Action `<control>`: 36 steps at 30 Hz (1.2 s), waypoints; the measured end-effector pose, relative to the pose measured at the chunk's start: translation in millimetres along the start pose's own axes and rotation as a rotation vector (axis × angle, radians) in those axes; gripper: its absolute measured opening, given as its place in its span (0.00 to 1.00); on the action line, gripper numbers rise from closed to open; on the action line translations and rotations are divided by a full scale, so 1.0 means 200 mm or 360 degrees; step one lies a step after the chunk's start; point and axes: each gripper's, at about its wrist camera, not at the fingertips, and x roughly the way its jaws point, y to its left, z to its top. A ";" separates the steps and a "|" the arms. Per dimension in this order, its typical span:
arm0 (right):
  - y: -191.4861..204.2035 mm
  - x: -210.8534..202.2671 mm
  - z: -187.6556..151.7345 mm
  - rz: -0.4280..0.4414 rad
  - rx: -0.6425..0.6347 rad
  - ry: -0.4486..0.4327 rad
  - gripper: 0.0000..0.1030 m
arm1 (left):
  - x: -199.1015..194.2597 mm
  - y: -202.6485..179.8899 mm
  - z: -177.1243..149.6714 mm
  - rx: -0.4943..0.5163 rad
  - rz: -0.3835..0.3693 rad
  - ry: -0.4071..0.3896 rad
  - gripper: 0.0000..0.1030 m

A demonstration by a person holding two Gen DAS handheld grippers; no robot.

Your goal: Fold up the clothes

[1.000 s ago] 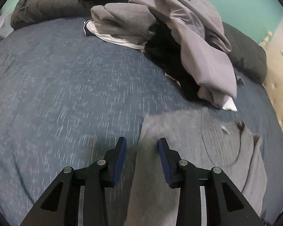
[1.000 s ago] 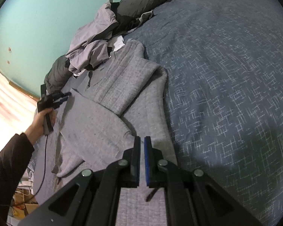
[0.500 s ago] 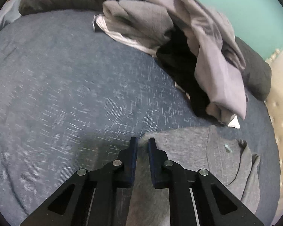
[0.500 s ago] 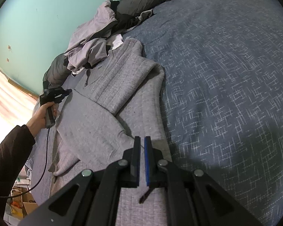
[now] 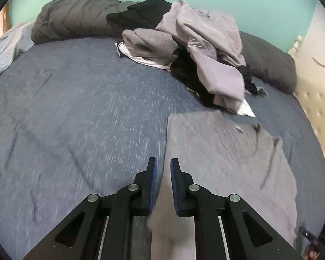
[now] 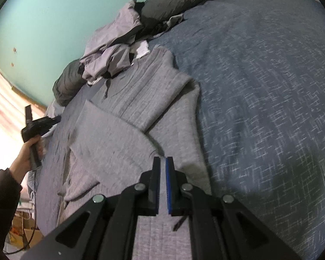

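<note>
the left gripper [image 5: 163, 166] pinches the soft, limp grey sweater [image 5: 227, 151] at its edge away from the clothes pile [image 5: 195, 49]; the right gripper [image 6: 162, 165] seems clamped on its hem.

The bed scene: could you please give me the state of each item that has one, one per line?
Grey sweater: flat on the bed, sleeves folded across.
Left gripper: shut on the sweater's edge.
Right gripper: shut on the sweater.
Clothes pile: heaped, unfolded.
Blue bedspread: spread out, slightly creased.
</note>
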 end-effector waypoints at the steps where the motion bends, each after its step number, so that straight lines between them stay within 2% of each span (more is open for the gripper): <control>1: 0.01 0.00 0.00 -0.0004 -0.0012 0.0011 0.06 | -0.05 0.00 -0.04 0.0004 0.0002 -0.0003 0.15; 4: 0.05 0.00 -0.02 -0.0016 -0.0047 0.0043 0.13 | -0.19 0.00 -0.17 -0.0003 -0.0004 0.0006 0.20; 6: 0.08 0.01 -0.03 -0.0026 -0.0084 0.0082 0.39 | -0.26 0.01 -0.27 -0.0016 -0.0013 0.0027 0.23; 7: 0.09 0.00 -0.03 -0.0037 -0.0106 0.0102 0.41 | -0.29 0.02 -0.32 -0.0020 -0.0018 0.0041 0.24; 14: 0.13 -0.09 -0.07 -0.0162 -0.0244 0.0252 0.41 | -0.48 0.03 -0.67 0.0062 0.0034 0.0120 0.26; 17: 0.12 -0.15 -0.11 -0.0221 -0.0279 0.0328 0.43 | -0.53 0.03 -0.81 0.0080 0.0062 0.0140 0.37; 21: 0.10 -0.21 -0.23 -0.0293 -0.0312 0.0460 0.45 | -0.60 0.05 -0.96 0.0054 0.0075 0.0180 0.39; 24: 0.10 -0.26 -0.32 -0.0331 -0.0332 0.0505 0.45 | -0.67 0.05 -1.05 0.0070 0.0081 0.0185 0.43; 28: 0.11 -0.31 -0.40 -0.0370 -0.0371 0.0549 0.45 | -0.74 0.05 -1.14 0.0092 0.0057 0.0211 0.57; 36: 0.14 -0.39 -0.50 -0.0414 -0.0394 0.0584 0.45 | -0.85 0.02 -1.31 0.0182 0.0031 0.0284 0.64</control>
